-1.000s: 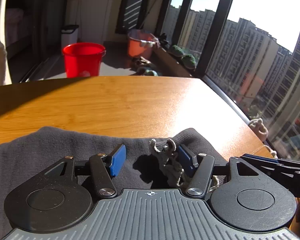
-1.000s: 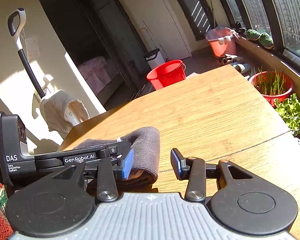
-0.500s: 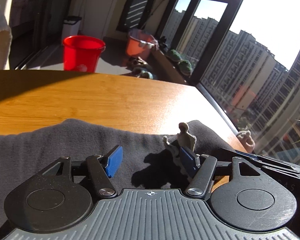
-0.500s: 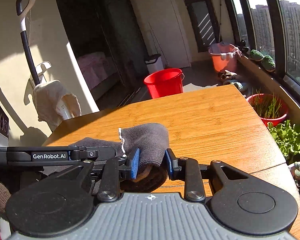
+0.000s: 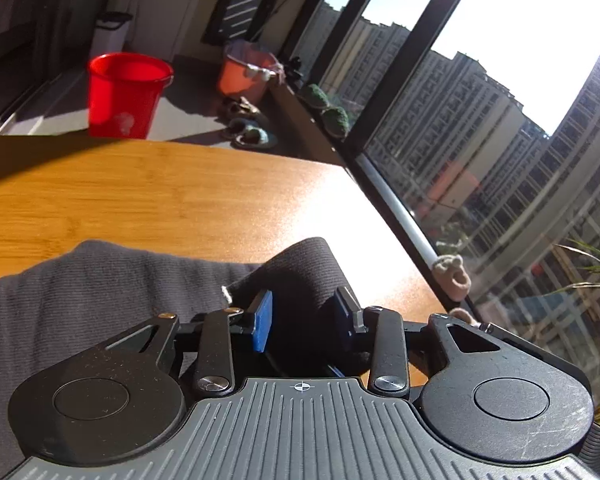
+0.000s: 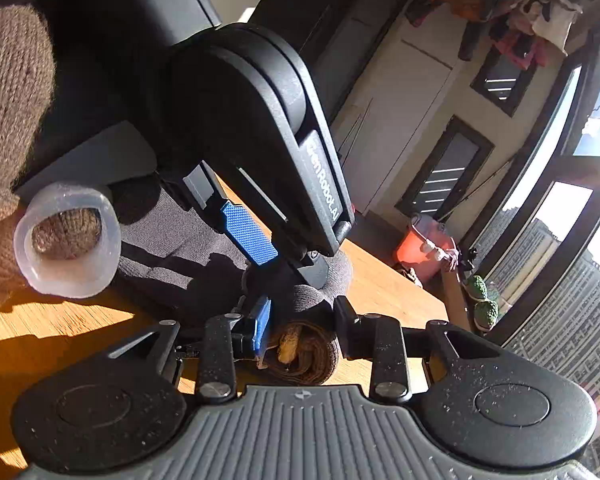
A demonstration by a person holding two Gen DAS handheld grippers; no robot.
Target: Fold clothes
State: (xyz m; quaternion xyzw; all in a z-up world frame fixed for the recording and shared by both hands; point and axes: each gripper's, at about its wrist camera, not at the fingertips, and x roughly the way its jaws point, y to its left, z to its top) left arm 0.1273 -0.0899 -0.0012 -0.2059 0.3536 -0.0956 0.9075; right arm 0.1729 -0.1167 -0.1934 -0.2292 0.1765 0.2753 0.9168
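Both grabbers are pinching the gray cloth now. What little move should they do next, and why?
Probably lift the pinched edge a little and carry it over the flat part of the gray garment. The left gripper and right gripper each have their jaws closed on a bunched fold at the same end, while the rest lies spread on the wooden table, so that edge looks ready to fold across.

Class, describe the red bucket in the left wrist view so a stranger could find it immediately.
Start at the wooden table and look past its far edge to the sunlit floor. There stands the red bucket, left of a paler orange bucket near the window; it alone is bright, solid red with an open, bare rim.
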